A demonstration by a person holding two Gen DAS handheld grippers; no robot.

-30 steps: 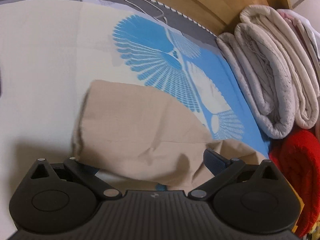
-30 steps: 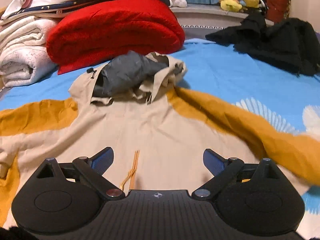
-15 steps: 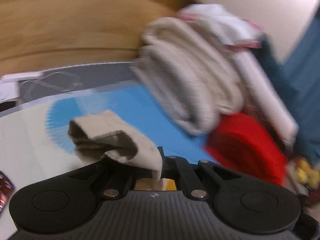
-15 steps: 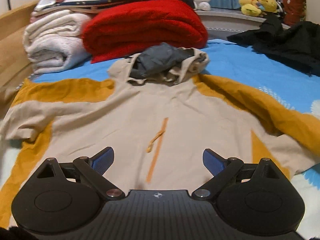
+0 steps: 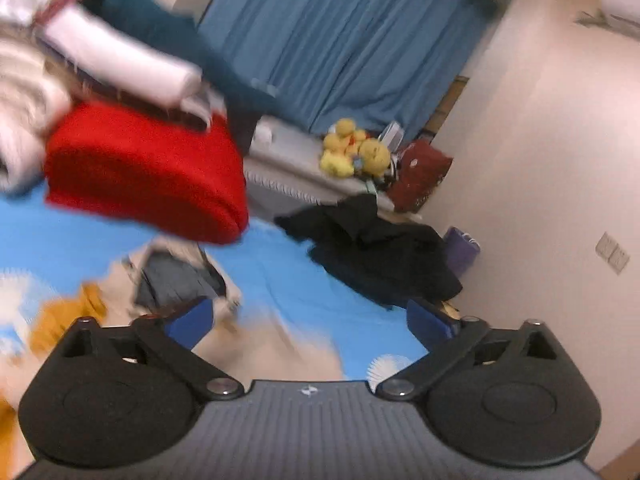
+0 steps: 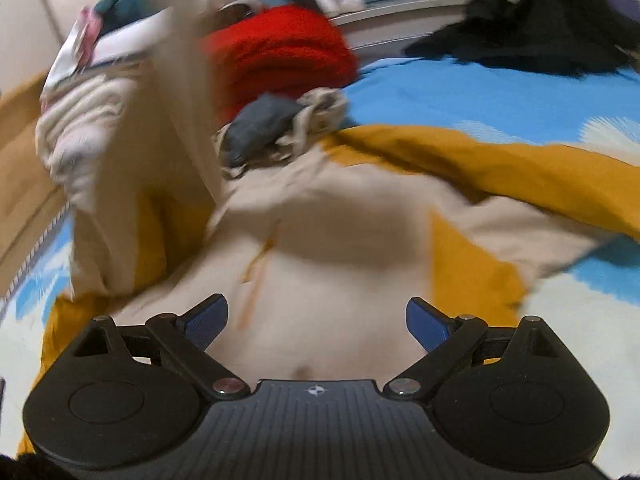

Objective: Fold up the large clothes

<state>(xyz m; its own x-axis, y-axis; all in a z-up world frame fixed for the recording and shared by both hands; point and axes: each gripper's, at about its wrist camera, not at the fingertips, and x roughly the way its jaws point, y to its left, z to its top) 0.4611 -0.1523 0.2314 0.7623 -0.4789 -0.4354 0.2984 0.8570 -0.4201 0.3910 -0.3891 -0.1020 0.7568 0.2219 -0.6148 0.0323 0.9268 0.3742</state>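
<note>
Right wrist view: right tool jaws spread wide, nothing between them, poised over the beige-and-mustard hooded jacket lying front-up on the bed. Hood bunched at the far end, grey lining showing. Right sleeve lies out flat to the right; left sleeve is airborne, blurred, crossing toward the chest, probably the first fold. Left wrist view: left tool jaws opening, empty, raised above the jacket's hood end; judged it let go so the sleeve drops onto the body. Folded red blanket and dark clothes sit far, clear of the work.
</note>
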